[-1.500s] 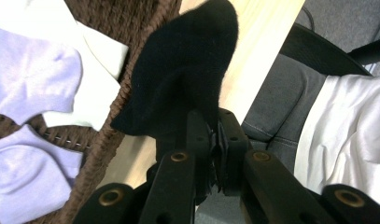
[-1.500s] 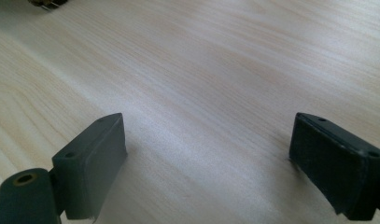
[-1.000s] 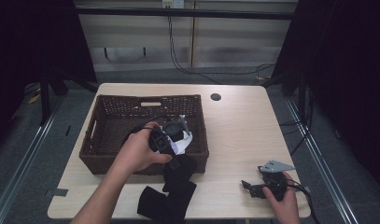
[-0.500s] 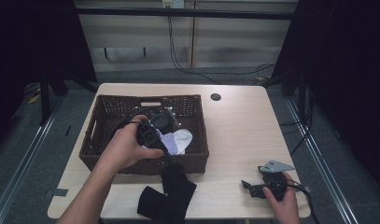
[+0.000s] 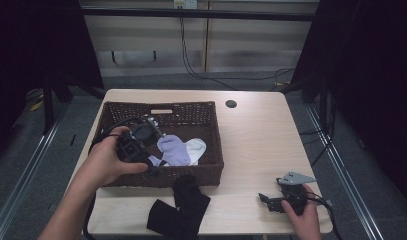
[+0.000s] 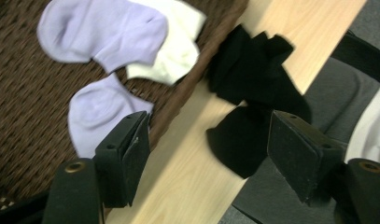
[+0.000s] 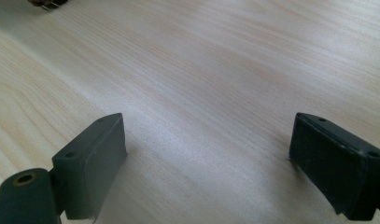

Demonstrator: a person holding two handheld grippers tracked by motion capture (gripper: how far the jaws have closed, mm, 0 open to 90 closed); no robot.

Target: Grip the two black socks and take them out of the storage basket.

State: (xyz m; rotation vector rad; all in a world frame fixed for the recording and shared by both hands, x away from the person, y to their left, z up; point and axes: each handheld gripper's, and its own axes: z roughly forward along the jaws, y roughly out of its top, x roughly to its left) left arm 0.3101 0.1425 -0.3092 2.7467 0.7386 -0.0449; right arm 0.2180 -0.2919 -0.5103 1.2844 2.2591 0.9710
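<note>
The left gripper [image 5: 141, 145] hangs tilted over the wicker basket [image 5: 211, 130], jaws spread and empty, while the right gripper [image 5: 271, 200] rests low on the table [image 5: 256, 145], jaws apart.

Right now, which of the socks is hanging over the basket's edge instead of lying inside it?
The black sock. It drapes over the wicker basket's front rim onto the table, while the lilac sock and white sock lie inside.
</note>
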